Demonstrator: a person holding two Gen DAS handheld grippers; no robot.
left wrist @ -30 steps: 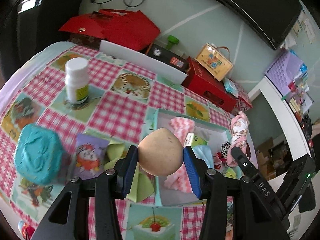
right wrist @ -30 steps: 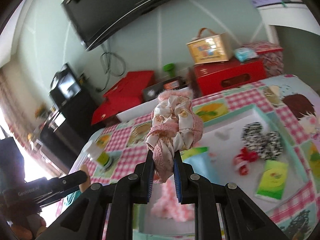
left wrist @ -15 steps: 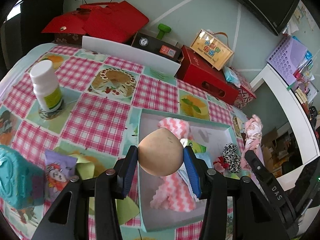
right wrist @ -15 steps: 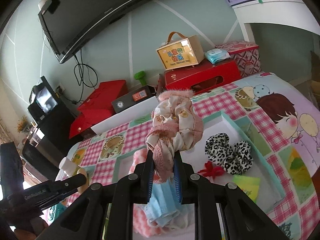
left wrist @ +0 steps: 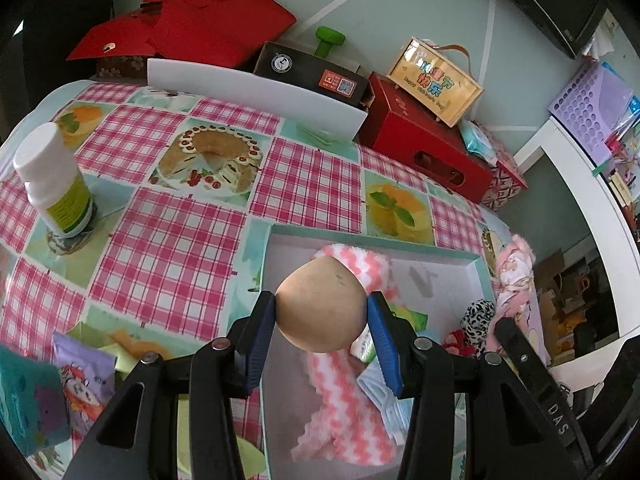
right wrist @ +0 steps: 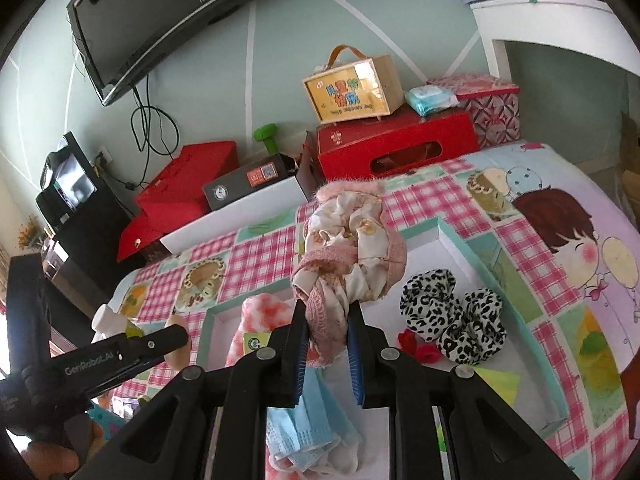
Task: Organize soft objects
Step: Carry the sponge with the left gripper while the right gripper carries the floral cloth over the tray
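My left gripper (left wrist: 322, 314) is shut on a tan teardrop-shaped sponge (left wrist: 320, 306), held above the near left part of a shallow teal-rimmed tray (left wrist: 360, 238). My right gripper (right wrist: 327, 326) is shut on a bunched pink floral cloth (right wrist: 348, 258), held above the same tray (right wrist: 460, 240). In the tray lie a pink-and-white zigzag towel (left wrist: 340, 408), a blue face mask (right wrist: 304, 432), a leopard-print bow (right wrist: 452, 316), a red bow (right wrist: 416, 346) and a small green packet (right wrist: 254, 342). The pink cloth also shows in the left wrist view (left wrist: 514, 272).
A white bottle (left wrist: 54, 184) stands on the checked tablecloth at the left. A teal object (left wrist: 24, 400) and a purple packet (left wrist: 86, 376) lie at the near left. Red boxes (left wrist: 424, 148), a wooden case (left wrist: 436, 80) and a white board (left wrist: 256, 98) line the back edge.
Both grippers moved over the tray with their loads still held. The left view shifted right, so the bottle and teal object slid to the left edge.
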